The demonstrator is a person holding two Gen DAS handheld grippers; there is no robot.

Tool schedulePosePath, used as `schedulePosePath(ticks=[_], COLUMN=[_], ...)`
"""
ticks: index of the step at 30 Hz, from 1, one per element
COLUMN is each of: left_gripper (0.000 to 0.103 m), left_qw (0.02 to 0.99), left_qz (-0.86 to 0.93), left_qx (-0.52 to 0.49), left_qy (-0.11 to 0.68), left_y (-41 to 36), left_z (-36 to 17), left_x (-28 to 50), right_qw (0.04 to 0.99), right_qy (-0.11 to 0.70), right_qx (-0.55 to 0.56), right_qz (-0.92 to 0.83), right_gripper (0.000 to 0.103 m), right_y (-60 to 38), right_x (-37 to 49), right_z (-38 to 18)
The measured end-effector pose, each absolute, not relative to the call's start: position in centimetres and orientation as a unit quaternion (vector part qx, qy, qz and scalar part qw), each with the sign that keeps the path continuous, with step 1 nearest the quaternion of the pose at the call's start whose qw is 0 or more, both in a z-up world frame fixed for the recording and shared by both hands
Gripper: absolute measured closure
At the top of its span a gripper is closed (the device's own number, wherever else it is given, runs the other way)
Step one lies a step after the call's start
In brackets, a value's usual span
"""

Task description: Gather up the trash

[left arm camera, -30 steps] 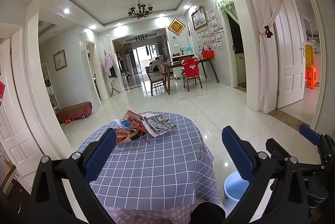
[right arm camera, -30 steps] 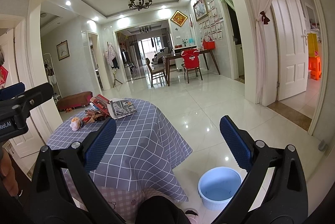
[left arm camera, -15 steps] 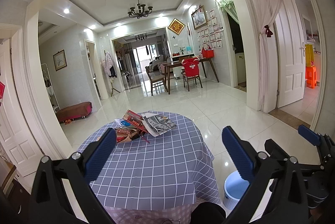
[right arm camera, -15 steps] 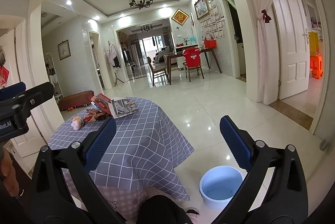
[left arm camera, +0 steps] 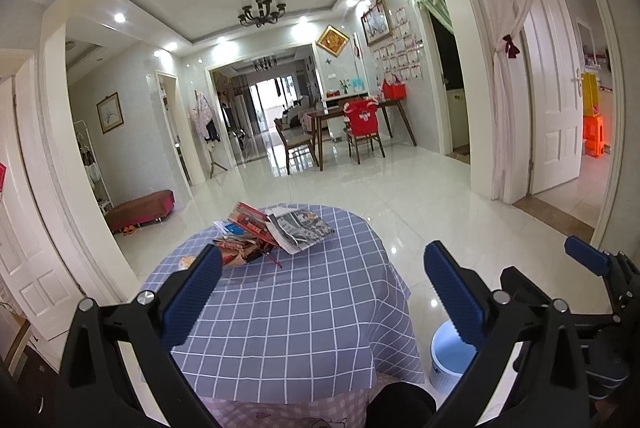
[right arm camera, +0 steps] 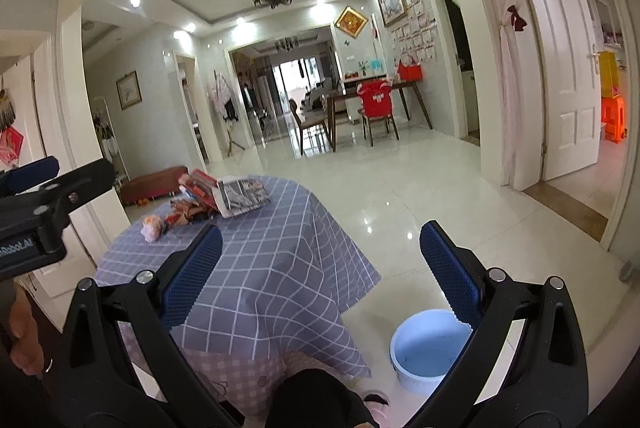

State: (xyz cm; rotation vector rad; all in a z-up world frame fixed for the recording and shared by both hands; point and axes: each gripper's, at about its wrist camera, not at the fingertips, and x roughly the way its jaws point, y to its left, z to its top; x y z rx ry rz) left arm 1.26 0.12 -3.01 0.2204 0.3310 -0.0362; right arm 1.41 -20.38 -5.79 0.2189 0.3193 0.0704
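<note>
Trash lies in a little heap on the round table with the blue checked cloth (left arm camera: 288, 308): crumpled red and brown wrappers (left arm camera: 240, 252) and a small pink and orange scrunched-up ball (right arm camera: 152, 227). The wrappers sit on the far side of the table from me. The ball lies apart from them, closer to the table's left edge. Just behind the wrappers, still on the table, a red booklet (left arm camera: 250, 220) leans up, and a folded newspaper with pictures (left arm camera: 302, 228) lies right beside it.

On the shiny white floor, beside the table on its right and near me, stands a light blue round plastic bucket (right arm camera: 430, 348). I can see its bottom, and nothing shows in it.

My left gripper (left arm camera: 322, 294) is up over the near side of the table. Its two blue fingers (left arm camera: 192, 296) are spread wide apart, and nothing is between them. My right gripper (right arm camera: 320, 270) hangs near the table's right side, above the floor and the bucket. Its blue fingers (right arm camera: 450, 274) are spread wide too, with nothing in them.

From the right wrist camera I can see part of my left gripper off past the left of the table, and my hand (right arm camera: 24, 336) holding it.
</note>
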Motion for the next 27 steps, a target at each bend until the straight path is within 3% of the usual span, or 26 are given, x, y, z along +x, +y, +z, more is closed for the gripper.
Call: schedulePosePath(ticks=[14,27], left_gripper=[0.004,0.004], left_qw=[0.965,0.937], left_qz=[-0.024,0.081], left_qx=[0.068,-0.052], left_qy=[0.25,0.335], left_y=[5.6,23.0], left_z=[-8.2,-12.4], left_x=[10.4,22.8], right_qw=[0.965,0.947], right_qy=[0.236,0.298], right_qx=[0.097,0.007], right_qz=[0.066,0.116], right_gripper=[0.006,0.006], right_y=[-16.3,-6.3], right_x=[9.3,23.3], right_z=[-8.5,-9.5])
